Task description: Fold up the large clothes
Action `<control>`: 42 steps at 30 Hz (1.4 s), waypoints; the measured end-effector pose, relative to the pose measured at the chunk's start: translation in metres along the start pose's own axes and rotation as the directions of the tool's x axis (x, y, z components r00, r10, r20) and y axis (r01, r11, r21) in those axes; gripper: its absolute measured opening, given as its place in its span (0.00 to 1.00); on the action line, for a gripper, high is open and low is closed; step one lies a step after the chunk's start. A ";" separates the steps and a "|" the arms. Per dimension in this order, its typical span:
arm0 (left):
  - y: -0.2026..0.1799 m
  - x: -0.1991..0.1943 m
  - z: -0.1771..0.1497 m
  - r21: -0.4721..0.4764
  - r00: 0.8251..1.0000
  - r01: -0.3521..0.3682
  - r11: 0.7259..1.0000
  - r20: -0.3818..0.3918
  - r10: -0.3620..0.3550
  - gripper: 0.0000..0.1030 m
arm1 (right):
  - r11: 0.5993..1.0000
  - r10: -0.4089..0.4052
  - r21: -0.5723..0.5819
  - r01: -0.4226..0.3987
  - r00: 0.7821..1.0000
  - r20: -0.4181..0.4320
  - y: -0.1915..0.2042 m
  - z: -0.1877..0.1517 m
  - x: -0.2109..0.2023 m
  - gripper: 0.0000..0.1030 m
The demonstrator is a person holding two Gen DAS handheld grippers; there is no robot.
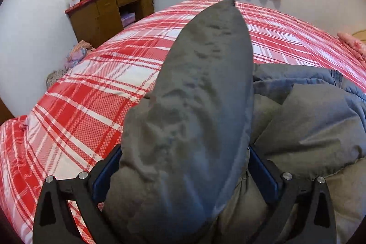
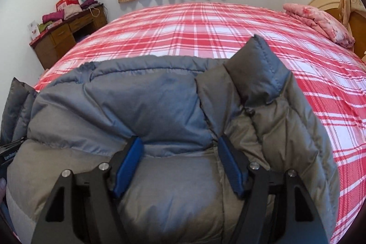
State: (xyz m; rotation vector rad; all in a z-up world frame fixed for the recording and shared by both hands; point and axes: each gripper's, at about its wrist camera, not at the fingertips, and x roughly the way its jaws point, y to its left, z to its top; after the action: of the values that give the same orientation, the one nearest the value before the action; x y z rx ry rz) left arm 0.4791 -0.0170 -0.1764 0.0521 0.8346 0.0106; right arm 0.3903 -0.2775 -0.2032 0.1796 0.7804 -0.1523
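Much bare bedspread (image 2: 205,24) beyond jacket (image 2: 141,104) (far edge)

Only one scrap of lettering shows: white characters on a black device (image 2: 9,156) at the left edge of the right wrist view, cut off by the frame and the grey padded coat (image 2: 160,111), beginning "Geo" or "Goo" and not readable further. The red boxes and cards on the wooden desk (image 1: 100,15), upper left, carry print too small to read.
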 end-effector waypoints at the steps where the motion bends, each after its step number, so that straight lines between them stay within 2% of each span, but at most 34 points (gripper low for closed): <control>1: -0.001 0.000 0.000 0.002 1.000 -0.002 1.000 -0.002 0.002 0.99 | 1.000 -0.003 -0.001 0.003 1.000 -0.004 0.000 0.000 0.001 0.69; 15: -0.001 0.005 0.007 0.006 0.999 0.011 1.000 -0.041 -0.011 0.99 | 1.000 -0.018 0.002 0.018 1.000 -0.024 0.002 0.002 0.007 0.69; 17: 0.001 -0.004 0.016 0.003 0.997 0.046 0.999 -0.061 -0.045 0.99 | 1.000 0.000 -0.003 0.000 0.999 -0.041 0.002 0.006 0.002 0.68; 18: 0.005 -0.017 0.023 -0.002 0.996 0.081 0.997 -0.029 -0.081 0.99 | 1.000 0.012 0.010 -0.012 0.999 -0.038 -0.001 0.008 -0.003 0.63; 20: 0.009 -0.040 0.037 0.002 0.995 0.082 0.997 0.062 -0.082 0.99 | 0.998 0.029 0.052 -0.031 0.999 0.035 -0.009 0.017 -0.028 0.60; 21: 0.012 -0.052 0.048 -0.005 0.990 0.046 0.999 0.131 -0.045 0.99 | 0.998 0.020 0.065 -0.025 0.997 0.076 -0.012 0.023 -0.038 0.60; 23: 0.014 -0.057 0.064 -0.013 0.979 0.003 1.000 0.202 0.000 0.99 | 0.997 -0.023 0.078 0.012 0.989 0.143 -0.017 0.041 -0.053 0.60; 24: 0.013 -0.052 0.070 -0.014 0.978 -0.013 1.000 0.207 0.016 0.99 | 0.997 -0.064 0.058 0.056 0.987 0.150 -0.017 0.050 -0.050 0.60; 26: 0.010 -0.028 0.078 -0.015 0.985 -0.043 0.999 0.168 0.045 0.99 | 0.994 -0.112 0.030 0.109 0.986 0.122 -0.022 0.059 -0.033 0.60; 28: 0.004 -0.005 0.076 -0.003 0.993 -0.037 0.999 0.116 0.037 0.99 | 0.991 -0.129 0.029 0.128 0.991 0.023 -0.034 0.055 -0.003 0.59; 29: -0.004 0.010 0.070 0.013 0.996 -0.049 0.999 0.080 0.048 0.99 | 0.990 -0.136 0.036 0.136 0.991 0.006 -0.039 0.049 0.005 0.58; 32: -0.023 0.020 0.052 0.055 0.995 -0.057 0.997 0.082 0.052 0.99 | 0.989 -0.127 0.072 0.127 0.992 0.003 -0.054 0.030 0.014 0.58; 35: -0.028 0.022 0.048 0.055 0.993 -0.079 0.995 0.090 0.074 0.99 | 0.988 -0.097 0.119 0.097 0.995 -0.004 -0.066 0.027 0.016 0.58; 39: -0.021 0.035 0.051 0.018 0.999 -0.030 0.999 0.027 0.029 0.99 | 0.986 -0.079 0.147 0.081 0.997 -0.020 -0.071 0.025 0.019 0.58; 42: -0.021 0.039 0.049 0.009 1.000 -0.022 1.000 0.016 0.021 0.99 | 0.986 -0.093 0.134 0.096 0.995 -0.028 -0.066 0.024 0.020 0.59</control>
State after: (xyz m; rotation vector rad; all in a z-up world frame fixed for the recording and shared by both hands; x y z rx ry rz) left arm 0.5413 -0.0392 -0.1729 0.0700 0.8179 0.0265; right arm 0.4076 -0.3481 -0.2070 0.2729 0.8008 -0.2941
